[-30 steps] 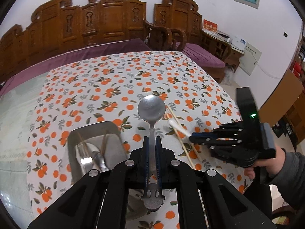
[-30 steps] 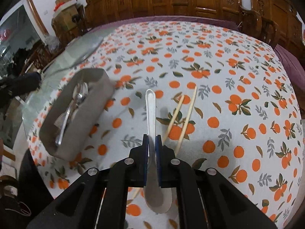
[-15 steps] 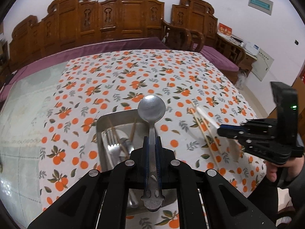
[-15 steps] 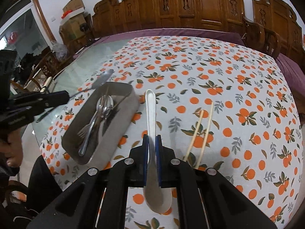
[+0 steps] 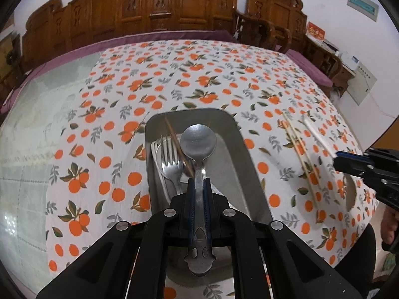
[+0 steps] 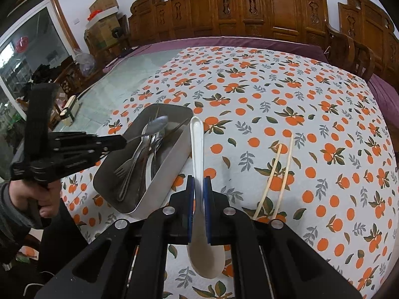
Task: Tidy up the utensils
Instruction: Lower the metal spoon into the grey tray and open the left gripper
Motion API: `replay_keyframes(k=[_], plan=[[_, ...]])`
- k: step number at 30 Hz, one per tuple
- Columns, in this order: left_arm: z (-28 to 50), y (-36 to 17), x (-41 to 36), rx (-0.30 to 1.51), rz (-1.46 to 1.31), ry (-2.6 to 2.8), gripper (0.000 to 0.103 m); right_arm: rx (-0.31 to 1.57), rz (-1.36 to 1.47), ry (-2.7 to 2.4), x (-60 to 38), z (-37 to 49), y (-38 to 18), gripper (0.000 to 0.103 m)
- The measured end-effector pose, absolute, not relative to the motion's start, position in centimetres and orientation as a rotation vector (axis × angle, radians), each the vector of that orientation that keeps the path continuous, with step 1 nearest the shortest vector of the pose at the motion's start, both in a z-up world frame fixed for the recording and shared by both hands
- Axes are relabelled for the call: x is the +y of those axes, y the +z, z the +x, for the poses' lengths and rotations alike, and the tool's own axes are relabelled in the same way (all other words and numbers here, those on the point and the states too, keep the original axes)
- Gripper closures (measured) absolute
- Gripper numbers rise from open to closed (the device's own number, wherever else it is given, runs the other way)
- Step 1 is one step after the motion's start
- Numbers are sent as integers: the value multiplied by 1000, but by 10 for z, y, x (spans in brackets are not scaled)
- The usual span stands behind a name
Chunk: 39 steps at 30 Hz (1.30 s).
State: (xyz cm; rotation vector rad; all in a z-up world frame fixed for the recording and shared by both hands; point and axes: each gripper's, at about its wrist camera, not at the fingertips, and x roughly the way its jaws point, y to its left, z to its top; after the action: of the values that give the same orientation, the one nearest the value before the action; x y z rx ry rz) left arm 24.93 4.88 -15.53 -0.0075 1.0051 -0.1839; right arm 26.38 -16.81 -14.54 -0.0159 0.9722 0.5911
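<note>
My left gripper (image 5: 199, 186) is shut on the handle of a metal spoon (image 5: 198, 144), whose bowl hangs over the steel tray (image 5: 234, 154). A fork (image 5: 169, 154), other cutlery and a chopstick lie inside that tray. From the right wrist view the left gripper (image 6: 117, 142) reaches over the tray (image 6: 172, 159) from the left with the metal spoon (image 6: 155, 124). My right gripper (image 6: 198, 186) is shut on a white ceramic spoon (image 6: 197, 144), held just right of the tray. Two pale chopsticks (image 6: 279, 169) lie on the cloth to the right.
An orange-patterned tablecloth (image 6: 274, 99) covers most of the table, with bare glass (image 6: 124, 79) on its left part. Carved wooden chairs (image 6: 249, 12) line the far side. A hand (image 6: 32, 194) grips the left tool at the near-left edge.
The left gripper has swung left and down with the metal spoon, from beside the tray to over it. The right gripper rose with the white spoon, and the tray now lies closer to it.
</note>
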Motion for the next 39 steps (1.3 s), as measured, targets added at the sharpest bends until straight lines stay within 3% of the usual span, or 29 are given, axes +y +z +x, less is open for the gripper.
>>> replay_keyframes(k=[19, 32, 34, 36, 39], plan=[[271, -179, 37, 1067, -35, -184, 97, 968, -30, 602, -160, 259, -139, 94], [245, -139, 62, 994, -59, -176, 96, 941, -33, 631, -131, 258, -127, 94], [238, -133, 69, 981, -59, -166, 95, 937, -35, 638, -124, 258, -125, 94], [233, -127, 75, 966, -54, -156, 86, 933, -39, 645, -117, 258, -123, 94], [224, -119, 84, 944, -40, -142, 81, 928, -43, 656, -105, 258, -121, 94]])
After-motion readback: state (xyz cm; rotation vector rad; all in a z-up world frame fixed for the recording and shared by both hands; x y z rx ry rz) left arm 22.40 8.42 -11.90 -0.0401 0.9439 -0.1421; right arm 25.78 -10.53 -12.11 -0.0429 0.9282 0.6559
